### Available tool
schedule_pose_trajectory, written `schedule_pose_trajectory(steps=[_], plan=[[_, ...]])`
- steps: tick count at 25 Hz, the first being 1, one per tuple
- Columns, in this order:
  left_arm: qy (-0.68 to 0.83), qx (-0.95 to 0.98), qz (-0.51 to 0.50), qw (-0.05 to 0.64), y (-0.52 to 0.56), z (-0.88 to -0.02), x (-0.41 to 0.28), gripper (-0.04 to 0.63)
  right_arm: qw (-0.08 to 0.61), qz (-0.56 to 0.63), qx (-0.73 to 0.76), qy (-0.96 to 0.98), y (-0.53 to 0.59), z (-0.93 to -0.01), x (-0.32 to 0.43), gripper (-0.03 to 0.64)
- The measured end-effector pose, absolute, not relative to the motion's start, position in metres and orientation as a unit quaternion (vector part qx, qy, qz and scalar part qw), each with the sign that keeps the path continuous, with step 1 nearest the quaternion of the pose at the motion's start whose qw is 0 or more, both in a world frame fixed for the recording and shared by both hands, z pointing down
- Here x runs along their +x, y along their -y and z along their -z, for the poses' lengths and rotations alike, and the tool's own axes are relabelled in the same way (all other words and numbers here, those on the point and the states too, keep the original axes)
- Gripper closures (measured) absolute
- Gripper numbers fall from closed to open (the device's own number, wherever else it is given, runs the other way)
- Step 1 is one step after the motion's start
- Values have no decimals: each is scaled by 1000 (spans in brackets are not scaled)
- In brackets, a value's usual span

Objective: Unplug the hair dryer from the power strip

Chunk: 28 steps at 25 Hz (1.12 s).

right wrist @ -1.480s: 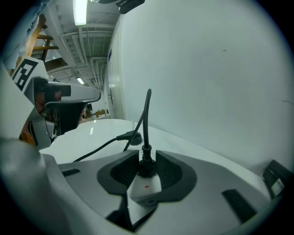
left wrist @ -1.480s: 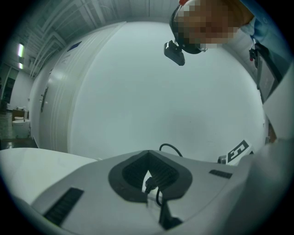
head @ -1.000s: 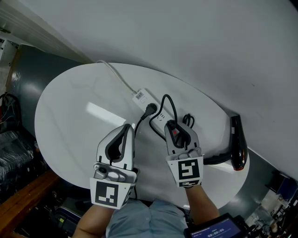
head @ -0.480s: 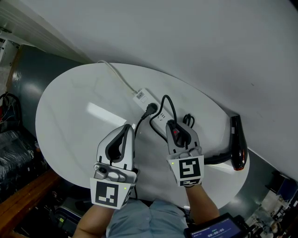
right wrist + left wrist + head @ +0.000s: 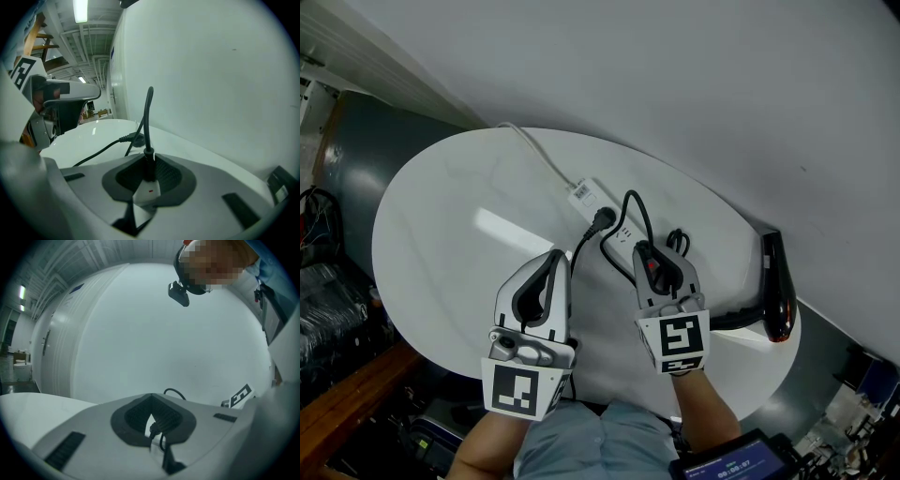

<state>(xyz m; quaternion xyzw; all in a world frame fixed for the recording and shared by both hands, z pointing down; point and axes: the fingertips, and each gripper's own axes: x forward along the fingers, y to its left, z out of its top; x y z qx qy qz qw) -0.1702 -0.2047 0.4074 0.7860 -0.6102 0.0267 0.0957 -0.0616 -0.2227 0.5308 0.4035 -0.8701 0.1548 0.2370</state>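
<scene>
A white power strip (image 5: 591, 199) lies on the round white table (image 5: 459, 216). The black hair dryer (image 5: 778, 281) rests at the table's right edge, and its cord loops back to a black plug (image 5: 149, 164) standing in the strip's near end (image 5: 146, 191). My right gripper (image 5: 649, 255) has just been closing and is now shut on that plug (image 5: 643, 251), pads on both sides. My left gripper (image 5: 557, 255) lies left of the strip, shut, with nothing seen between its tips (image 5: 151, 401).
A second black plug (image 5: 602, 219) sits in the strip's middle, and its cord runs down past the left gripper. The strip's white cable (image 5: 534, 150) leads off the table's far edge. A white wall stands close behind. Dark clutter lies on the floor at the left.
The right gripper's jaws have drawn slightly closer round the plug. Neither hand has shifted, and the plug stays in the strip.
</scene>
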Motion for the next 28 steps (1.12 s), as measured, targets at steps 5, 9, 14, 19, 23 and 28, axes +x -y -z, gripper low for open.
schedule_pose_trajectory(steps=[5, 9, 14, 19, 23, 28], plan=[[612, 786, -19, 86, 203, -397, -172, 597, 226, -152, 407, 872, 225, -521, -60, 563], [613, 785, -22, 81, 201, -392, -170, 597, 218, -148, 407, 875, 224, -515, -59, 563], [609, 789, -5, 74, 199, -383, -163, 597, 202, -137, 408, 880, 223, -503, -60, 565], [614, 786, -19, 73, 192, -384, -164, 597, 200, -134, 406, 882, 221, -498, -61, 565], [612, 788, -2, 70, 191, -378, -162, 597, 202, -134, 406, 881, 220, -500, -62, 566], [615, 786, -4, 69, 190, -380, -167, 597, 223, -139, 407, 875, 220, -507, -63, 566]])
